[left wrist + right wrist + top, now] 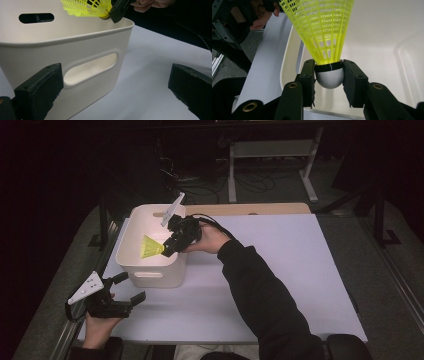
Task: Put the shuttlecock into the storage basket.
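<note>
Right hand-held gripper (169, 247): jaws clamped on rounded grey base of yellow shuttlecock (324, 37), one pad each side. Shuttlecock held above open top of white bin (131, 265), skirt pointing away from gripper toward bin's far-left wall. In left gripper view, skirt (86, 7) seen just over bin rim.

Left hand-held gripper (127, 287): jaws wide apart, nothing between pads. Positioned near front-left corner of white surface (300, 270), just beside bin's front wall w/ handle slot (90, 68); not touching bin.

Bin interior: no contents visible.
</note>
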